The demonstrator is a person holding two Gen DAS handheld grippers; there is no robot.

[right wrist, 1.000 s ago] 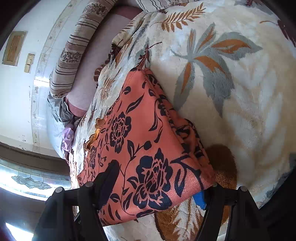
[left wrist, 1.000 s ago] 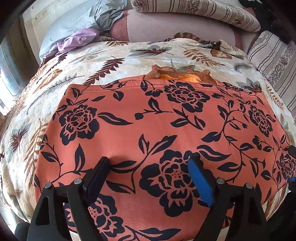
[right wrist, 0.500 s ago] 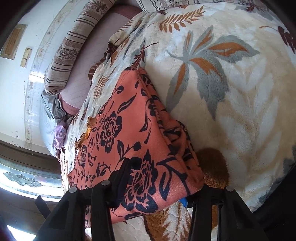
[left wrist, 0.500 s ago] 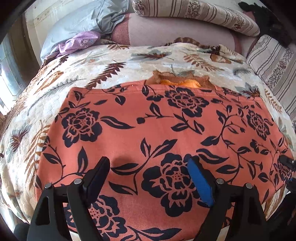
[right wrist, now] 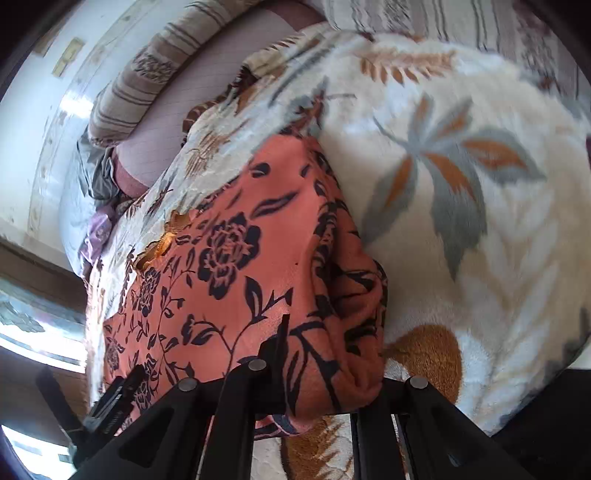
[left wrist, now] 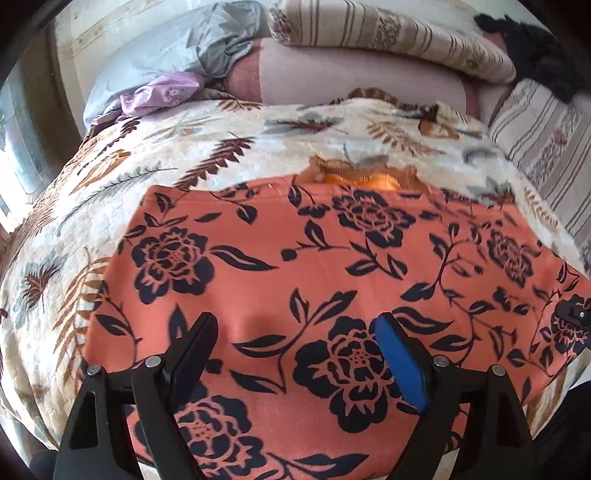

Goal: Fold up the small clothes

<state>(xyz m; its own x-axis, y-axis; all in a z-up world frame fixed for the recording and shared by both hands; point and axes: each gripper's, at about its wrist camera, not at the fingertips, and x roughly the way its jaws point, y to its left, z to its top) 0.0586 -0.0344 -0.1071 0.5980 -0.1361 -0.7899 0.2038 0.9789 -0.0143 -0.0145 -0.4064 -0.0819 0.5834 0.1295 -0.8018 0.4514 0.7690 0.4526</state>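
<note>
An orange garment with black flowers (left wrist: 295, 280) lies spread flat on the leaf-patterned blanket (left wrist: 229, 147). A frilly orange edge (left wrist: 362, 177) pokes out at its far side. My left gripper (left wrist: 295, 350) is open just above the garment's near middle, with nothing between its fingers. In the right wrist view my right gripper (right wrist: 325, 354) is shut on the garment's (right wrist: 236, 266) near right corner, and the cloth bunches up between its fingers.
Striped pillows (left wrist: 388, 33) and a grey pillow (left wrist: 162, 55) with a purple cloth (left wrist: 162, 92) lie at the head of the bed. Another striped pillow (left wrist: 546, 147) sits at the right. The right gripper's tip (left wrist: 576, 314) shows at the left view's right edge.
My right gripper has closed on the garment's right corner and the cloth has gathered between its fingers. My left gripper stays open and has shifted slightly back.
</note>
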